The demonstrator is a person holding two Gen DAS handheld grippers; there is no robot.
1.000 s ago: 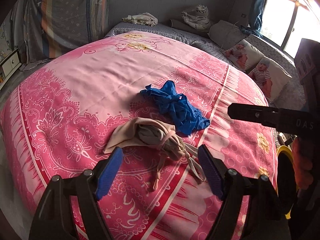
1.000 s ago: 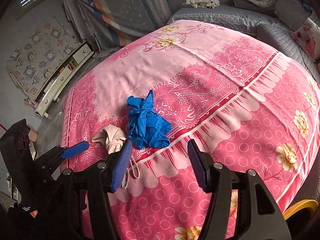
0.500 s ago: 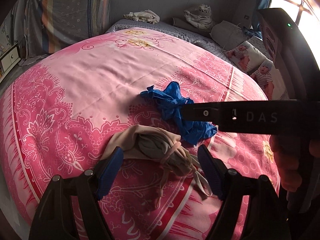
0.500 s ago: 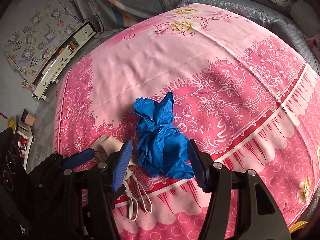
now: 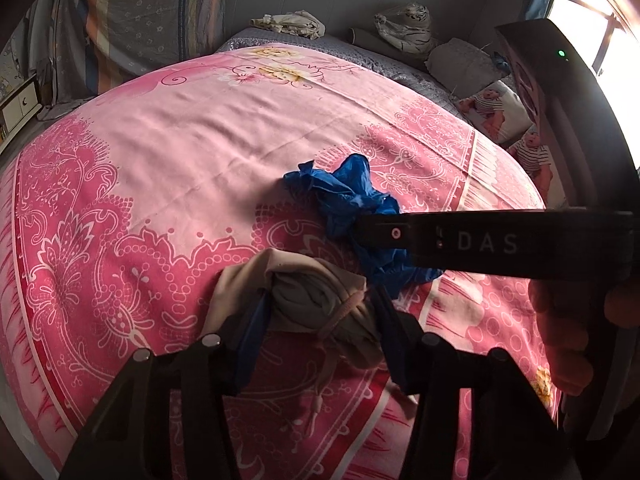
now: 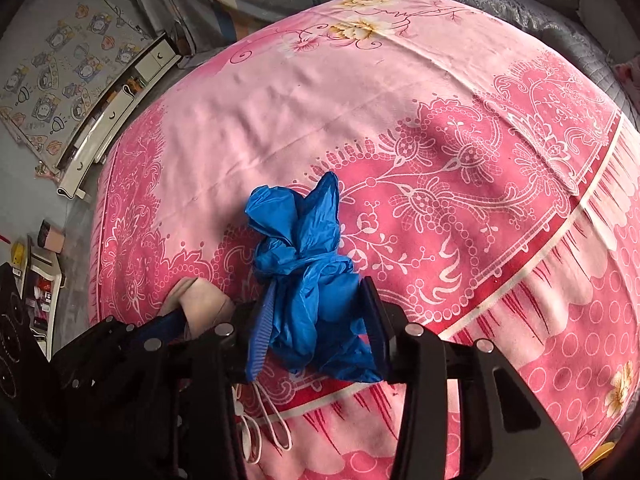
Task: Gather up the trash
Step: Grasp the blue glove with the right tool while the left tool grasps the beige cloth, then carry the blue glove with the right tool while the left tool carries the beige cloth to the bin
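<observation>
Blue bag [image 6: 316,292]: thin crinkled plastic, slight sheen. Beige bundle [image 5: 320,304]: soft matt cloth. Bedspread [image 5: 168,168]: smooth printed fabric. Gripper pads [image 6: 262,336]: ribbed blue rubber.

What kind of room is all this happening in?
Most likely a bedroom: a wide bed under a pink floral bedspread, printed pillows by a bright window, and a small white drawer cabinet alongside.

Bed [image 5: 168,152], middle: crumpled glove bundle [image 6: 308,280] lay on the cover; face mask wad [image 5: 316,304] lay just beside it, nearer the bed's foot; pillows [image 5: 492,112] ranged behind, along the far edge; cabinet [image 6: 116,100] stood beside the bed.
</observation>
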